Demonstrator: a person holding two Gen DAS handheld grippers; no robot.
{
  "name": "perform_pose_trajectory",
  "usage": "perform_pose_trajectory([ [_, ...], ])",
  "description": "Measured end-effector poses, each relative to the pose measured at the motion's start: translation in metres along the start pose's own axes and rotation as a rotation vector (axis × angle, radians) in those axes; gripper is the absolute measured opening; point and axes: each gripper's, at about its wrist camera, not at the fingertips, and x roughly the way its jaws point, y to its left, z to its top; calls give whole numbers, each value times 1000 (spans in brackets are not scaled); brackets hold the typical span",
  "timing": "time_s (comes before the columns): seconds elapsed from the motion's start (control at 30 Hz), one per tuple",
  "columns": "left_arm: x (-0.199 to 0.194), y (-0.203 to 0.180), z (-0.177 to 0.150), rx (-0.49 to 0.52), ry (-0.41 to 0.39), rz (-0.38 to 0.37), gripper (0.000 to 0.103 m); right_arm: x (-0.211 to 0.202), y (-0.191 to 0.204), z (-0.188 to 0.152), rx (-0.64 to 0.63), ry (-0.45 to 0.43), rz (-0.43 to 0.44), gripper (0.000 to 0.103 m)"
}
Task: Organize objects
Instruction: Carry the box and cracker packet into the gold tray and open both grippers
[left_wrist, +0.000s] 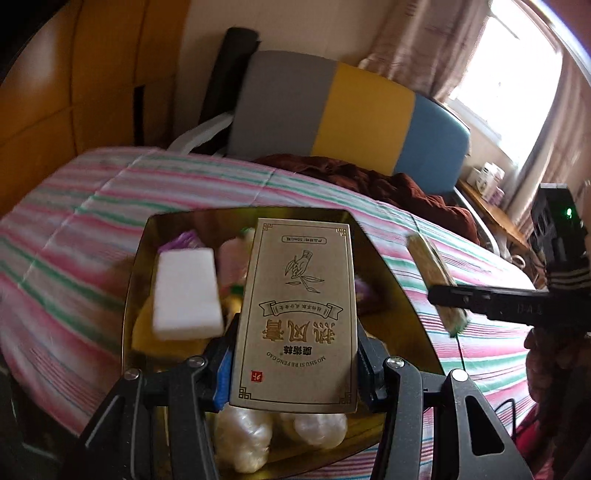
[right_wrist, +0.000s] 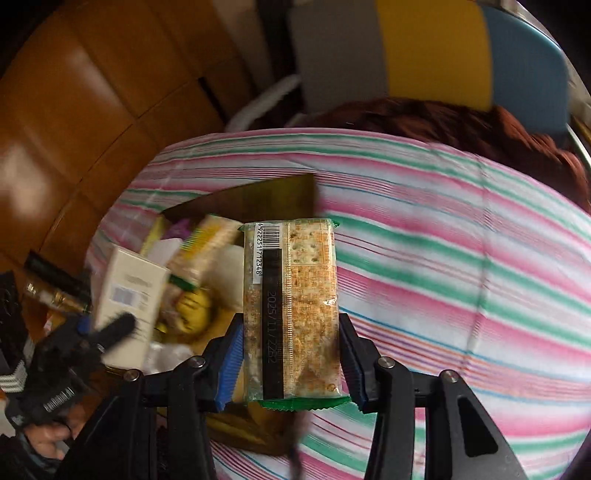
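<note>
left gripper (left_wrist: 293, 363) pinching beige box (left_wrist: 295, 314) "MO SHU SI RE FENG GAO" | right gripper (right_wrist: 291, 363) pinching cracker pack (right_wrist: 291, 306), date "2025/11/22"

Daylight floods in from the window (left_wrist: 517, 74) at my upper right, blown out to white glare. The room itself reads warm and dim. Both fisheye views bend hard at the edges, and motion blur smears the striped bedspread (right_wrist: 461, 240) and the tin's (left_wrist: 388, 288) contents.
</note>
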Motion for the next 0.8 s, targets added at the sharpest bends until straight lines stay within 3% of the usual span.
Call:
perform_pose_trajectory([
  [0.13, 7, 6, 0, -57, 9, -21, 52, 28, 27, 18, -57, 34, 9, 48],
  [0.33, 33, 2, 10, -112, 35, -19, 53, 49, 26, 29, -45, 80, -33, 49],
  [0.53, 47, -8, 10, -66, 37, 21, 57, 52, 21, 25, -30, 61, -42, 49],
  [0.6, 48, -9, 8, -45, 36, 43, 64, 52, 21, 22, -33, 55, -48, 49],
  [0.8, 40, -9, 5, -13, 6, 90, 72, 43, 26, 10, -39, 10, -96, 49],
])
